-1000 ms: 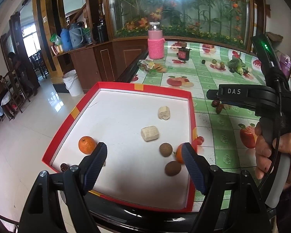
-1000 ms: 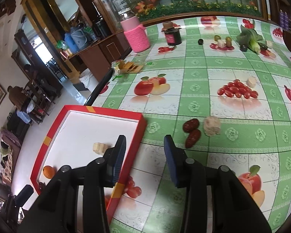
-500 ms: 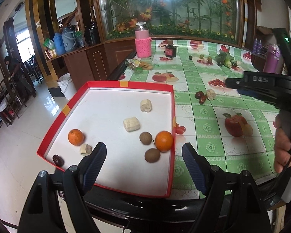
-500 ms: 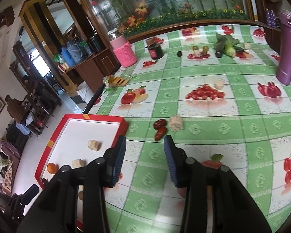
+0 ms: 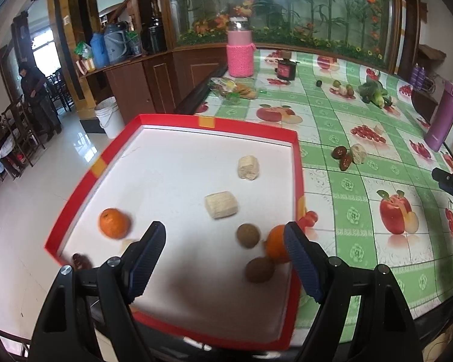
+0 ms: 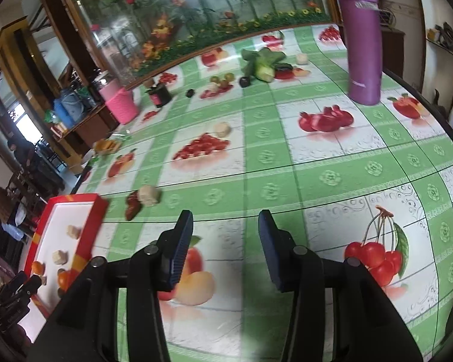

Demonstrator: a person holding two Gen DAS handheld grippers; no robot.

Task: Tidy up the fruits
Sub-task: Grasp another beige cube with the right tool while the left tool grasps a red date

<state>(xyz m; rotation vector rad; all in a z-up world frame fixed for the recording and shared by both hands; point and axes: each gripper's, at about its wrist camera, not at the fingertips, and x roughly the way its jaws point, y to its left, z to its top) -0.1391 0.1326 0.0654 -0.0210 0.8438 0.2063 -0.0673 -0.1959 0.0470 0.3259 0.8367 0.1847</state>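
- The right gripper (image 6: pixel 225 246) has been swung away from the tray (image 5: pixel 299 181) and out over the bare tablecloth (image 6: pixel 287 163); a second ago its view sat over the tray's corner, and now only that corner is seen at the far left.
- Its jaws have just been opening a little, and nothing is seen between them.
- The left gripper (image 5: pixel 223 259) is held wide open and empty over the tray's near half, much as it was a second ago.
- This is judged to be a reach for the next fruit left outside the tray, with no pick begun.
- Inside the tray are seen two oranges (image 5: pixel 114 222), two brown round fruits (image 5: pixel 248 236), two pale chunks (image 5: pixel 220 204) and a dark date (image 5: pixel 81 261) at the near left corner.
- Still outside, just beside the tray's right wall, two red dates (image 6: pixel 133 205) lie touching a pale chunk (image 6: pixel 148 195).
- Farther off, another pale chunk (image 6: pixel 222 129) lies on the cloth, and small fruits with a green vegetable (image 6: pixel 264 63) are grouped near the far edge.
- A purple bottle (image 6: pixel 364 39) stands upright at the right, well apart from the dates; it could be struck on a reach toward the far group.
- A pink jar (image 6: pixel 122 105) and a dark jar (image 6: pixel 160 96) stand at the far left, clear of the near pieces.
- The printed fruit on the cloth could be mistaken for real pieces.
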